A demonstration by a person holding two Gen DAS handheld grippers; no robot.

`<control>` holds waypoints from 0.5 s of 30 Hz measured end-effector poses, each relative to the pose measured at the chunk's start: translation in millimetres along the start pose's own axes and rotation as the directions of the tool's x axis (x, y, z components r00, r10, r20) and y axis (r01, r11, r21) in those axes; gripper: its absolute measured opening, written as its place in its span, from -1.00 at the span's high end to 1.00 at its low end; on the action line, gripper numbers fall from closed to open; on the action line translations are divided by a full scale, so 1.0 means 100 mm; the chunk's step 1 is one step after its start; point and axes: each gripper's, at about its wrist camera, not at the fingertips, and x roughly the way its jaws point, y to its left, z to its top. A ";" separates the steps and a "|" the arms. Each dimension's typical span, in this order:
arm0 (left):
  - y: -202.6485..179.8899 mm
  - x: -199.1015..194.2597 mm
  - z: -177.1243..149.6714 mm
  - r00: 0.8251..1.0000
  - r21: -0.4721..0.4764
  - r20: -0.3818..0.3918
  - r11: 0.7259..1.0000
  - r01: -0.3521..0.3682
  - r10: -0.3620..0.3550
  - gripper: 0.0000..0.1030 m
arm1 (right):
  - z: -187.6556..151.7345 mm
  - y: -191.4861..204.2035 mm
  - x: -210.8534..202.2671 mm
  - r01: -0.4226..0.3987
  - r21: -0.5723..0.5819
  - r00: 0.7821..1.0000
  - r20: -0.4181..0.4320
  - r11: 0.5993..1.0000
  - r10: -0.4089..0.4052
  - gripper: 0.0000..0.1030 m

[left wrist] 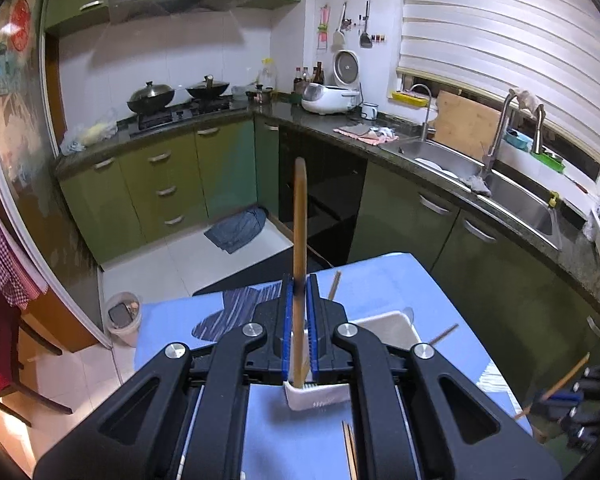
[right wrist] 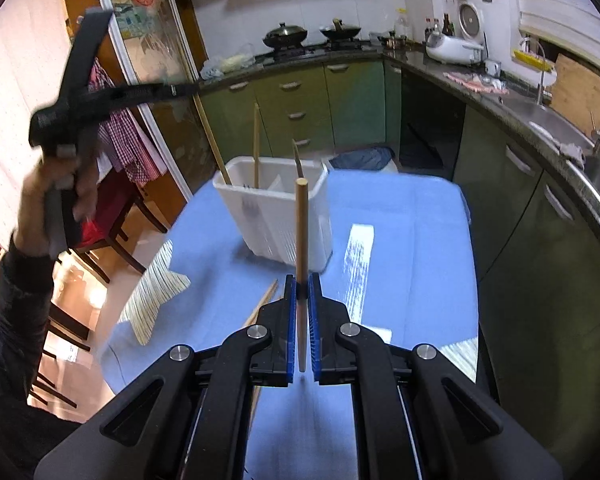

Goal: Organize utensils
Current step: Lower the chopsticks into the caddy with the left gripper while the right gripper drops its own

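Note:
My left gripper [left wrist: 300, 286] is shut on a wooden chopstick [left wrist: 300, 248] that points up and away, above the white utensil holder [left wrist: 392, 326] on the blue table. My right gripper [right wrist: 301, 286] is shut on another wooden chopstick [right wrist: 301, 236], held upright in front of the white holder [right wrist: 276, 208]. The holder has a divider and three chopsticks [right wrist: 256, 148] stand in it. Loose chopsticks [right wrist: 262, 304] lie on the blue cloth to the left of the right gripper. The left gripper shows in the right wrist view [right wrist: 180, 89], raised at the far left in a hand.
The blue-covered table [right wrist: 400, 220] stands in a kitchen with green cabinets [left wrist: 168, 184]. A counter with a sink [left wrist: 512, 200] runs along the right. A bin [left wrist: 124, 318] and chairs [right wrist: 112, 232] stand to the left. A blue cloth [left wrist: 238, 228] lies on the floor.

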 end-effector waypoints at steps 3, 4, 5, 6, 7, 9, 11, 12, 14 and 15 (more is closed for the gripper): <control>0.03 -0.14 -0.03 1.000 0.000 0.010 1.000 0.017 -0.017 0.83 | 0.19 0.05 -0.14 -0.005 -0.008 0.999 0.045 1.000 0.005 0.87; 0.03 -0.20 -0.04 1.000 0.001 0.014 1.000 0.028 -0.028 0.74 | 0.27 0.08 -0.19 -0.005 -0.013 0.998 0.065 1.000 0.006 0.87; 0.04 -0.25 -0.05 0.999 0.006 0.018 0.999 0.034 -0.034 0.67 | 0.33 0.11 -0.23 -0.008 -0.016 0.997 0.078 1.000 0.009 0.87; 0.03 -0.28 -0.06 0.999 0.008 0.021 0.999 0.035 -0.035 0.55 | 0.44 0.15 -0.28 -0.019 -0.016 0.995 0.099 1.000 0.020 0.87; 0.03 -0.33 -0.08 0.999 0.009 0.024 0.999 0.035 -0.035 0.51 | 0.52 0.18 -0.32 -0.028 -0.018 0.993 0.112 0.999 0.030 0.87; 0.02 -0.39 -0.11 0.999 0.008 0.026 0.999 0.045 -0.045 0.51 | 0.70 0.25 -0.40 -0.052 -0.022 0.987 0.149 0.998 0.055 0.87; 0.02 -0.47 -0.15 0.998 0.012 0.028 0.999 0.053 -0.053 0.50 | 0.90 0.33 -0.48 -0.061 -0.030 0.977 0.202 0.998 0.066 0.87; 0.02 -0.50 -0.18 0.998 0.015 0.029 0.998 0.054 -0.054 0.48 | 0.98 0.36 -0.49 -0.059 -0.032 0.973 0.220 0.998 0.065 0.87; 0.02 -0.53 -0.22 0.998 0.018 0.023 0.998 0.058 -0.059 0.42 | 1.20 0.41 -0.48 -0.047 -0.029 0.963 0.263 0.998 0.053 0.87; 0.02 -0.56 -0.25 0.998 0.019 0.021 0.998 0.062 -0.063 0.39 | 1.28 0.41 -0.46 -0.038 -0.026 0.961 0.274 0.999 0.043 0.87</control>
